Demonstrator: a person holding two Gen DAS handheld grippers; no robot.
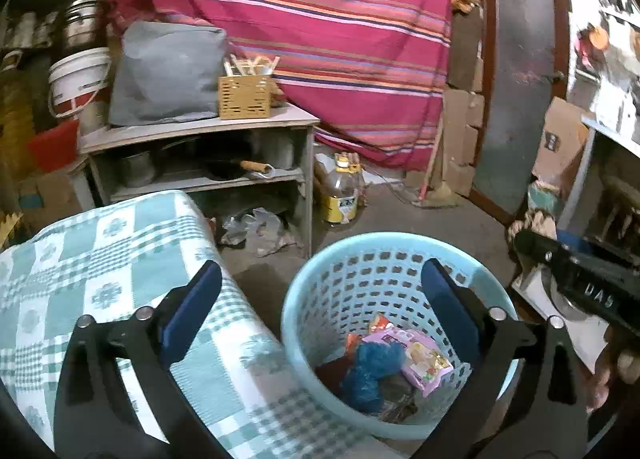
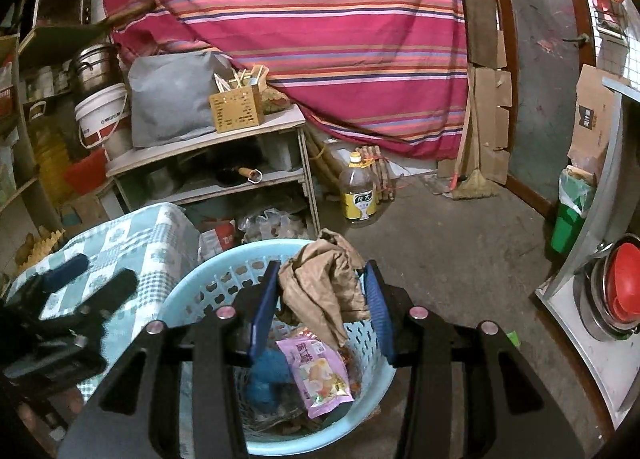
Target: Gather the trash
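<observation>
A light blue plastic basket (image 1: 320, 291) stands on the floor beside a table with a teal checked cloth (image 1: 100, 259). Inside lie a pink snack wrapper (image 1: 424, 365), a blue crumpled bag (image 1: 372, 367) and an orange wrapper (image 1: 378, 325). My left gripper (image 1: 320, 287) is open and empty above the table edge and basket. My right gripper (image 2: 326, 291) is shut on a crumpled brown paper (image 2: 324, 287), held over the basket (image 2: 192, 291), where the pink wrapper (image 2: 320, 375) shows. The right gripper also shows in the left wrist view (image 1: 532, 251), and the left gripper in the right wrist view (image 2: 96, 275).
A grey shelf unit (image 1: 200, 127) with pots and a wooden box (image 1: 244, 95) stands behind. An oil bottle (image 2: 360, 191) stands on the concrete floor. A striped red cloth (image 1: 320, 39) hangs at the back. A door (image 1: 520, 59), cardboard, a green bin (image 2: 568, 219) and metal bowls (image 2: 612, 291) lie right.
</observation>
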